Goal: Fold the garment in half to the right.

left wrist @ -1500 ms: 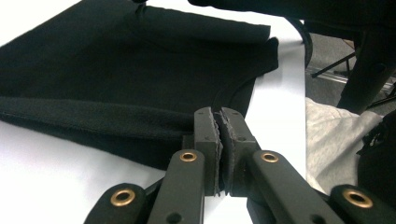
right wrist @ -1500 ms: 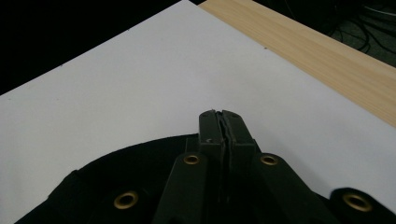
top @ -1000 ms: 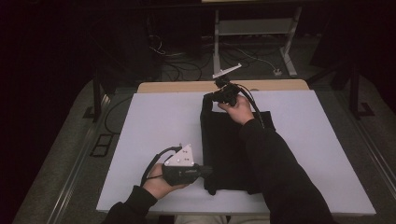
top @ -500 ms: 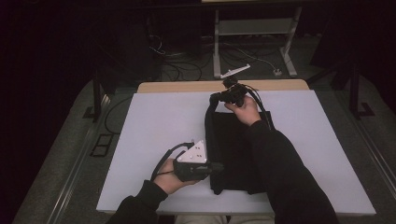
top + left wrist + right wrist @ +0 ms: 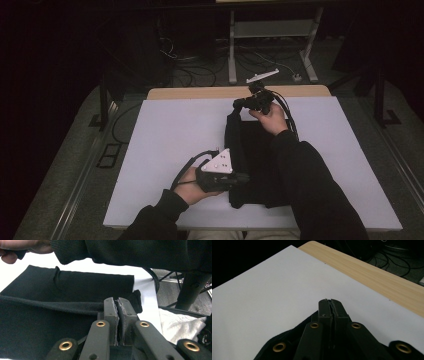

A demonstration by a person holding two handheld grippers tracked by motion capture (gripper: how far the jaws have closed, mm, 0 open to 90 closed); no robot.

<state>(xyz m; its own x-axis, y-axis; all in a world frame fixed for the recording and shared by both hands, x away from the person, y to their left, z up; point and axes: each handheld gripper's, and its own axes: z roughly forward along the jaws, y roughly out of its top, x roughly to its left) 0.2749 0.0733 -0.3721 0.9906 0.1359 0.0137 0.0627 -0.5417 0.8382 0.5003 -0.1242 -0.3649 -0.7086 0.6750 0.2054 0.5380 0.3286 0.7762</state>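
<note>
A black garment (image 5: 255, 160) lies lengthwise in the middle of the white-covered table (image 5: 170, 130). At its near left edge my left gripper (image 5: 242, 178) points right, jaws shut on a fold of the black cloth (image 5: 50, 290), which runs in under the left gripper's tips (image 5: 117, 301). At the far end my right gripper (image 5: 237, 104) points left, shut on the garment's far corner. In the right gripper view the cloth (image 5: 287, 340) hangs below the closed right gripper (image 5: 329, 302). The right sleeve (image 5: 310, 180) covers part of the garment.
A strip of bare wooden tabletop (image 5: 200, 93) runs along the far edge. Beyond it stand a white frame (image 5: 270, 30) and floor cables (image 5: 200, 70). A pale cloth (image 5: 180, 322) lies below the table's near side. White surface spreads wide to the left.
Both grippers have moved to the right with the garment's left edge in them. That side now lies folded over, so the garment looks narrower.
</note>
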